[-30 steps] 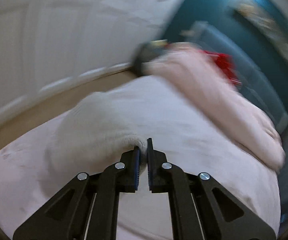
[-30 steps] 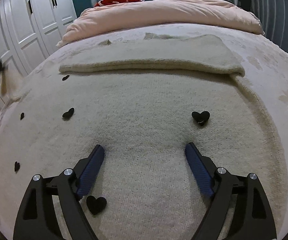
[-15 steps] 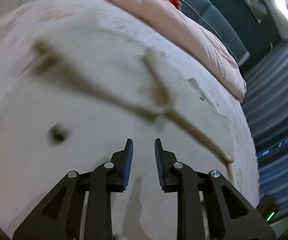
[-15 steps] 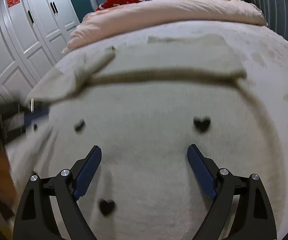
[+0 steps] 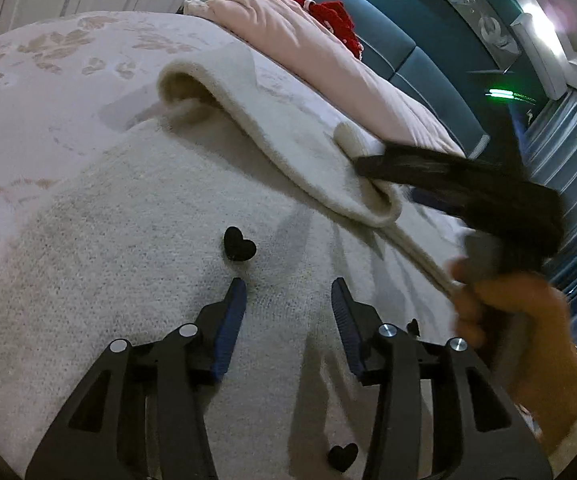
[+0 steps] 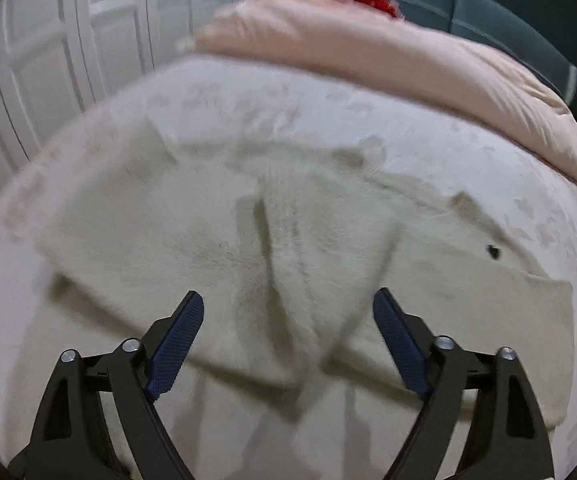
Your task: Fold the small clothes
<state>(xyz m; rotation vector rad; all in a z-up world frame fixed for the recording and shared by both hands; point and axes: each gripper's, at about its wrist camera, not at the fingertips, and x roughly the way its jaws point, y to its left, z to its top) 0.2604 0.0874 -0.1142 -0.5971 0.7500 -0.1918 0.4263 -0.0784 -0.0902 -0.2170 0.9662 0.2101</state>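
A cream knit sweater (image 5: 136, 248) with black hearts (image 5: 239, 245) lies spread on the bed. One sleeve (image 5: 288, 140) is folded across the body. My left gripper (image 5: 288, 292) is open and empty just above the sweater's body. In the right wrist view the sweater (image 6: 216, 248) shows blurred, with both sleeves laid over the middle. My right gripper (image 6: 288, 304) is wide open and empty above it. The right gripper also shows in the left wrist view (image 5: 468, 188), blurred, over the folded sleeve, with the hand that holds it.
A pink duvet (image 5: 328, 68) is bunched at the head of the bed, with a red garment (image 5: 336, 20) behind it. The pale patterned bedspread (image 5: 28, 92) lies around the sweater. White wardrobe doors (image 6: 68, 40) stand to the left. A teal headboard (image 5: 408, 28) is at the back.
My left gripper let go of the sleeve, opened and swung over the sweater's body. The sleeve now lies folded across. My right gripper moved up toward the folded sleeves and stays open.
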